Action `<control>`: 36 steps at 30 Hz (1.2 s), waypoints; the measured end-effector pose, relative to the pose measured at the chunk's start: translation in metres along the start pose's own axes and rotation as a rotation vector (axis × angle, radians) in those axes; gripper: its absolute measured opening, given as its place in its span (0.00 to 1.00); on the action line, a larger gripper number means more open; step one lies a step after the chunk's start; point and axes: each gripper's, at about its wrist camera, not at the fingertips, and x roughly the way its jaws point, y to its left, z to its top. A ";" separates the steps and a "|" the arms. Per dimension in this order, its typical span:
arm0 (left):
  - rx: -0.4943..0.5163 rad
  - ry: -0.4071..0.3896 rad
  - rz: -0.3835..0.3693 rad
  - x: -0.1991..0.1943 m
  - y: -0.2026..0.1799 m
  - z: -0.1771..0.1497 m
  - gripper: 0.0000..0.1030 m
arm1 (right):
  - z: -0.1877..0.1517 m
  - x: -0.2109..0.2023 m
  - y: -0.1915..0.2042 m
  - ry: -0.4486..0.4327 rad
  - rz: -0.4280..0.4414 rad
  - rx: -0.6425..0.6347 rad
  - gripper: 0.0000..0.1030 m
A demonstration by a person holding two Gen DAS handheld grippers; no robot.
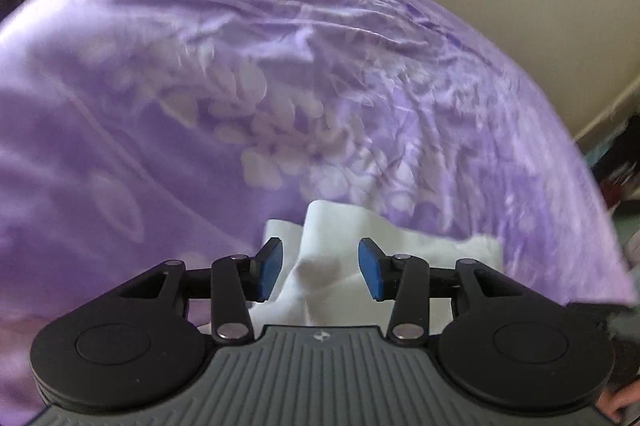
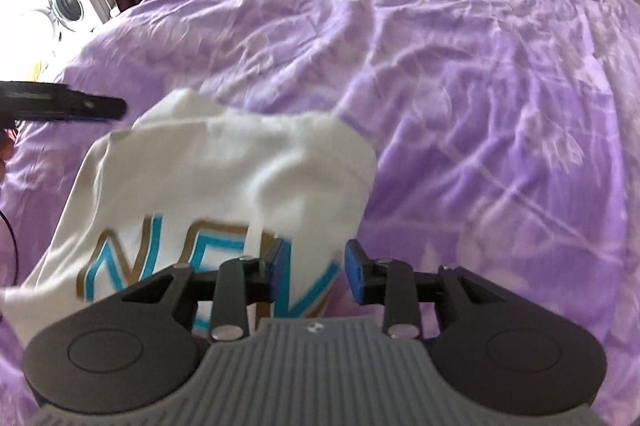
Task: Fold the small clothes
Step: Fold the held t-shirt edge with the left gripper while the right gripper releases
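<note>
Left wrist view: left hand-held gripper (image 1: pixel 320 268) pitched down over the purple bedspread (image 1: pixel 200 106), blue pads apart and gripping nothing, white garment (image 1: pixel 340 246) lying just ahead and beneath the gap. Right wrist view: right hand-held gripper (image 2: pixel 314 272) also tilted down, pads parted with nothing pinched, over the garment's (image 2: pixel 224 166) right edge; cloth spreads leftward, lettering facing up.

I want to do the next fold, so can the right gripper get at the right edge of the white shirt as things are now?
Probably yes. The right gripper is open just over the white shirt, whose edge lies exposed on the purple bedspread with nothing covering it.
</note>
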 end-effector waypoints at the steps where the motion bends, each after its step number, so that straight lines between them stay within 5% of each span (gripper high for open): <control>1: -0.028 0.005 -0.038 0.006 0.006 -0.001 0.38 | 0.003 0.004 -0.001 -0.003 0.005 -0.001 0.28; 2: -0.042 0.007 -0.056 0.010 0.008 -0.002 0.31 | 0.004 0.008 -0.002 -0.003 0.006 -0.006 0.29; 3: -0.035 -0.006 -0.047 0.011 0.009 -0.004 0.13 | 0.004 0.011 -0.001 -0.003 0.004 -0.013 0.30; 5: -0.016 -0.070 -0.026 0.003 0.007 -0.007 0.02 | 0.004 0.017 -0.002 -0.001 -0.002 -0.028 0.30; 8: 0.039 -0.134 -0.056 -0.021 -0.002 -0.014 0.02 | 0.006 0.021 -0.004 -0.010 -0.004 -0.037 0.30; 15: 0.097 -0.075 0.121 0.004 0.008 -0.015 0.02 | 0.013 0.026 -0.001 -0.075 0.005 -0.033 0.30; 18: 0.086 -0.060 0.155 0.017 0.006 -0.013 0.05 | 0.016 0.039 -0.002 -0.048 -0.003 -0.023 0.31; 22: 0.072 -0.068 0.178 -0.008 0.010 -0.013 0.31 | 0.014 0.039 -0.005 -0.023 -0.018 0.007 0.34; 29: 0.007 -0.015 0.156 -0.081 0.018 -0.040 0.41 | -0.012 -0.004 0.006 0.003 -0.017 -0.012 0.36; 36: 0.112 0.060 0.109 -0.133 -0.020 -0.107 0.41 | -0.074 -0.046 0.040 0.048 0.072 0.031 0.40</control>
